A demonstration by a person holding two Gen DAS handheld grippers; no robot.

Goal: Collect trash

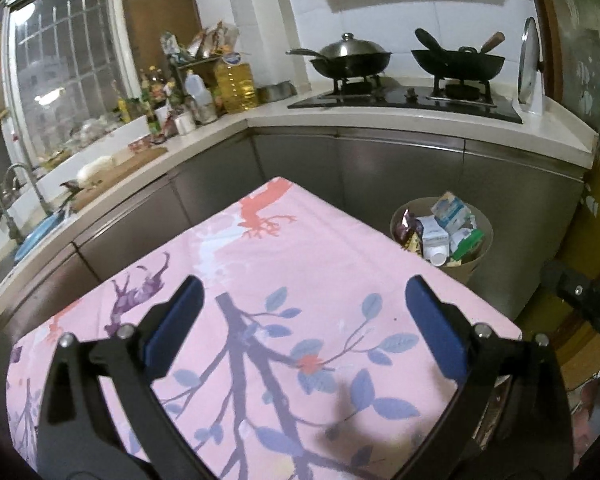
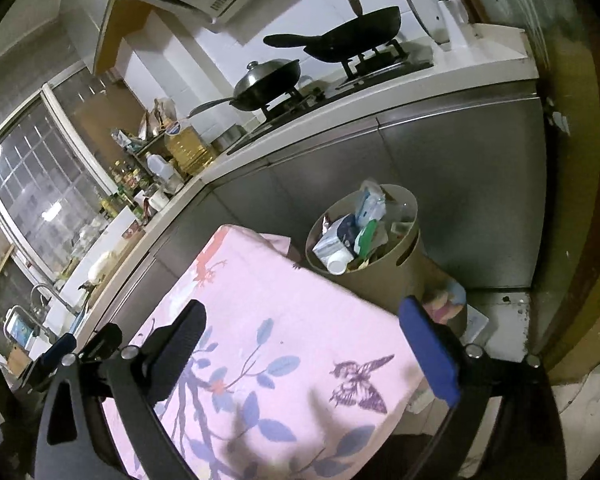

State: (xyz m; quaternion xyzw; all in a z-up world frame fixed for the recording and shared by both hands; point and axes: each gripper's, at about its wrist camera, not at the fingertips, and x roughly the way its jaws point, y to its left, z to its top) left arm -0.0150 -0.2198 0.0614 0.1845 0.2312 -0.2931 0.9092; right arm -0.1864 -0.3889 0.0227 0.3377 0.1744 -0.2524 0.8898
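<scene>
Both grippers, left gripper (image 1: 304, 300) and right gripper (image 2: 302, 324), hang wide apart with nothing in them over the pink floral tablecloth (image 1: 300, 264). Ahead and to the right, off the table's edge, sits the beige trash bin (image 2: 384, 276), stuffed with cartons (image 2: 340, 240).

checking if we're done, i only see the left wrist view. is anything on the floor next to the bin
Observer: Yes. The right wrist view shows a soft pink and blue thing on the floor beside the bin, partly hidden by a finger. I cannot tell what it is.
Operator: is the right gripper carrying something
Observer: No. The right gripper is open with nothing between its fingers; only the pink cloth shows below it.
Operator: any way to grab the bin
Observer: Its side wall has an oval cutout near the rim.
</scene>
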